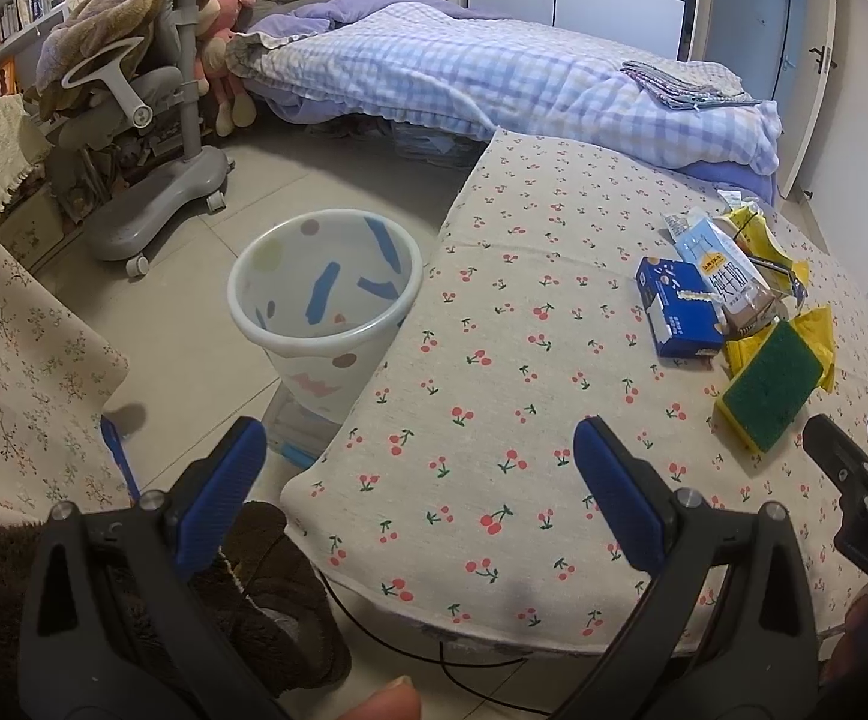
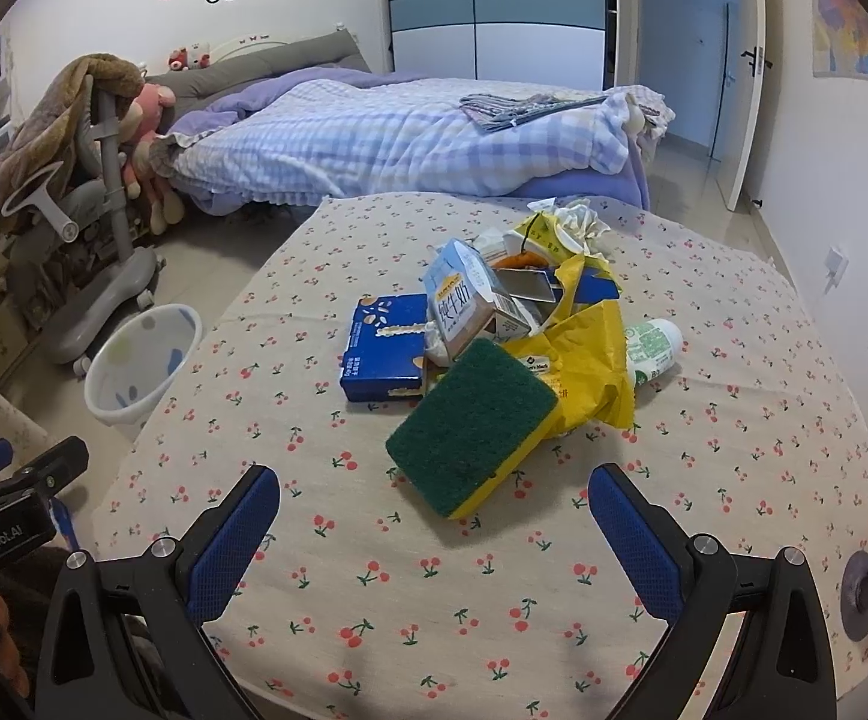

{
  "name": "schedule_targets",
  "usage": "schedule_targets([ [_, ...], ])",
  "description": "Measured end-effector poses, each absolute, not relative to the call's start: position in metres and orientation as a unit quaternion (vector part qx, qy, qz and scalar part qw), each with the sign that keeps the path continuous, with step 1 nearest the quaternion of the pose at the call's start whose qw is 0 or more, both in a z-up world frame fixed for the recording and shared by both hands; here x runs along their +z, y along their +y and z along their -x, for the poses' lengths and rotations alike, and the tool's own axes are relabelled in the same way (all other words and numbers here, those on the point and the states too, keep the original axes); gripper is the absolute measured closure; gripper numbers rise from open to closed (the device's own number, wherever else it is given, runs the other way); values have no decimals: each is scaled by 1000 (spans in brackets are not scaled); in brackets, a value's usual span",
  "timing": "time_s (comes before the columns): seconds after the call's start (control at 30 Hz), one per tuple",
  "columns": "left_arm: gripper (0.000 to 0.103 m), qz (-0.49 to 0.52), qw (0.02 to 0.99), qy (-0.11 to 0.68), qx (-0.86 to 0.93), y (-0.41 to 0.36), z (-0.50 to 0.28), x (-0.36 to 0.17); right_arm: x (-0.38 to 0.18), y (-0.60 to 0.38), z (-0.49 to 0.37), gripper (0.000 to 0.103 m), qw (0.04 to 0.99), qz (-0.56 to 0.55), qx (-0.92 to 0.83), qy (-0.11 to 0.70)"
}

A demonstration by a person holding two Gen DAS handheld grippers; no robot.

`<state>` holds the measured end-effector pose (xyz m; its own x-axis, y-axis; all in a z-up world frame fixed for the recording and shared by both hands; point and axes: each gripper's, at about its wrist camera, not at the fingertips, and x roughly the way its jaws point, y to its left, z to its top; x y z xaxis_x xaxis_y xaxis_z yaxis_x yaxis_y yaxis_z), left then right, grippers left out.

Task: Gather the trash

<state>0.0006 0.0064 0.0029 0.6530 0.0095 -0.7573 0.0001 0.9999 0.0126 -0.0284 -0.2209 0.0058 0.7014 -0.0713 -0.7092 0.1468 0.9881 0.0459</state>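
While both claws hang spread and empty over the near edge of the table (image 2: 763, 420), the task looks to be at its very start; nothing appears to have gone into the bin (image 1: 326, 294) yet, whose inside shows only its own printed blue and pastel shapes. The left claw (image 1: 419, 480) hovers above the table's corner, nearer the bin; the right claw (image 2: 434, 531) faces the trash heap directly, with the sponge (image 2: 472, 426) closest to it.

The heap sits near the middle of the table, well apart from the bin on the floor at the table's left side; it holds a dark blue cardboard box (image 2: 383, 348) lying flat, a pale blue milk carton (image 2: 463, 309) tilted and dented, a crumpled yellow plastic bag (image 2: 595, 354), a white tube with a green label (image 2: 652, 348) and a wad of white tissue (image 2: 577, 219) at the back.

The likely next move is for the right claw to close on the sponge (soft, slab-shaped, green scouring face over yellow foam), which should compress easily; the bag is thin and slippery-looking, the carton and box stiff-edged. The cloth is matte, printed with cherries; the bin is smooth translucent plastic, round and tapering.
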Motion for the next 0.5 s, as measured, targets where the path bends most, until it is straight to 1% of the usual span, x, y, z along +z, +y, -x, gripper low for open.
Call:
schedule_targets([
  [0.5,1,-8,910,414,5,8,0,4,6,-221,28,0,921,-49,-58,382],
])
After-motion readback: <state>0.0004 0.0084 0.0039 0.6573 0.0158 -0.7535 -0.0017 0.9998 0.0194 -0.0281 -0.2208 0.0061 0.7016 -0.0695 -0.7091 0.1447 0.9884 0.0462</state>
